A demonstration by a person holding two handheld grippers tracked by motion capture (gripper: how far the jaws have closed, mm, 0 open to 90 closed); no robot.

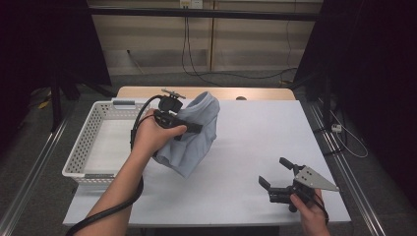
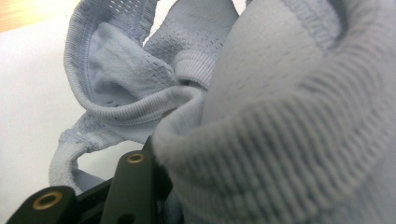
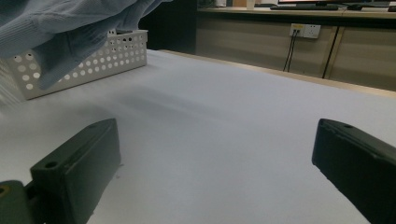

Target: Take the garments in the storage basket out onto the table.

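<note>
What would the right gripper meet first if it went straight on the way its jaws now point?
Probably nothing close: the right gripper, jaws open and empty, points across bare white table. Farther along hang the light blue garment and the white perforated basket, off to the left, though depth is unclear.

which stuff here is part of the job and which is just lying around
In the job: light blue garment, lifted in the left gripper; white perforated basket beside it; right gripper, open, nothing in it.

Lying about: cables on the floor behind; wall sockets.
</note>
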